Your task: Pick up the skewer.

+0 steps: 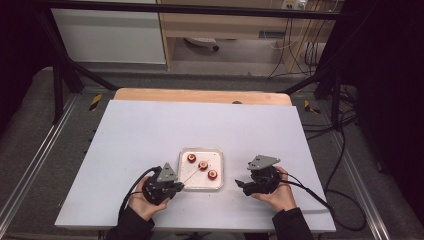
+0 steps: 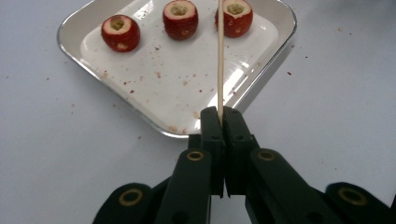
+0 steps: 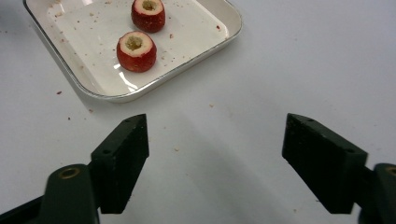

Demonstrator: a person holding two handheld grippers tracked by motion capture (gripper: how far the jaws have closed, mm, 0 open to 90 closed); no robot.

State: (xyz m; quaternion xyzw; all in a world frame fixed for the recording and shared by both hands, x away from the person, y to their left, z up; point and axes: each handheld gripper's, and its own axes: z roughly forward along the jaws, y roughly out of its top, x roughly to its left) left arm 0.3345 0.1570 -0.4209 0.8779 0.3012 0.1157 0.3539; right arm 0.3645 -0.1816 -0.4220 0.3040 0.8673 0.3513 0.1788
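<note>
On the white table (image 1: 150,130), near its front edge, sits a shallow white tray (image 2: 93,60) holding three cored red fruits (image 2: 180,18) — each with a hollowed top — arranged in a loose diagonal line across the tray. Left gripper (image 1: 176,185) rests at the tray's near-left corner with its jaws clenched on a thin wooden skewer (image 2: 220,60); the skewer runs from the jaw tips out over the tray toward the middle fruit, and in the left gripper view its far end passes just beside the rightmost fruit (image 2: 235,16). Right gripper (image 1: 241,184) sits on the table to the right of the tray, well apart from the fruit, its jaws released and spread wide — nothing lies between them. Red crumbs (image 2: 159,74) are scattered across the tray floor and the adjacent table surface.
</note>
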